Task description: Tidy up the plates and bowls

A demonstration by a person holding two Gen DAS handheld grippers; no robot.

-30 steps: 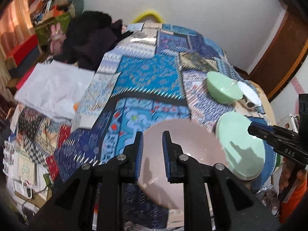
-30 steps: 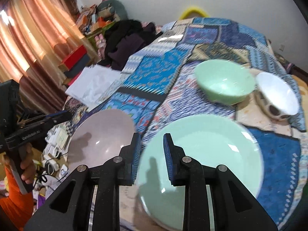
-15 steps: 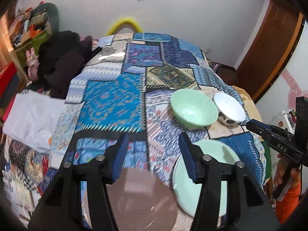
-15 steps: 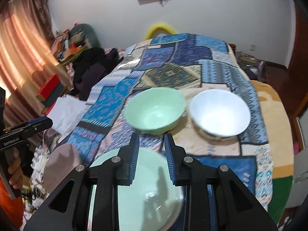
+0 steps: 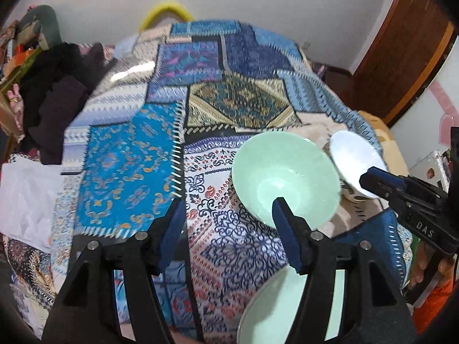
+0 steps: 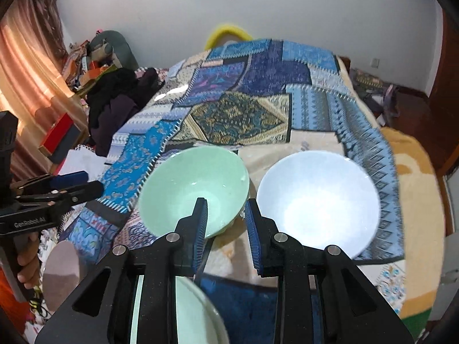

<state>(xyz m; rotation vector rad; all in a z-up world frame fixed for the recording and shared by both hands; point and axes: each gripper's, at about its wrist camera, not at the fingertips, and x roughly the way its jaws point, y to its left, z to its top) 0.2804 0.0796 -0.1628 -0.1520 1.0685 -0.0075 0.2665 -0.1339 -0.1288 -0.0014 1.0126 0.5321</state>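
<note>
Crowding the patchwork quilt (image 6: 243,120): green bowl (image 6: 192,189), white bowl (image 6: 318,200), dark clothes (image 6: 120,103).

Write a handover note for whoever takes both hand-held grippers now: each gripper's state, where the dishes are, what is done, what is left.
Left hand-held gripper: jaws opening, nothing between them, over the patchwork cloth.
Right hand-held gripper: nearly shut, empty, aimed between the green bowl and the white bowl, which sit side by side.
Green plate: near edge. Pinkish plate: apart, on the left in the right wrist view.
Done: nothing stacked.
Left: group plates together and bowls together.
</note>
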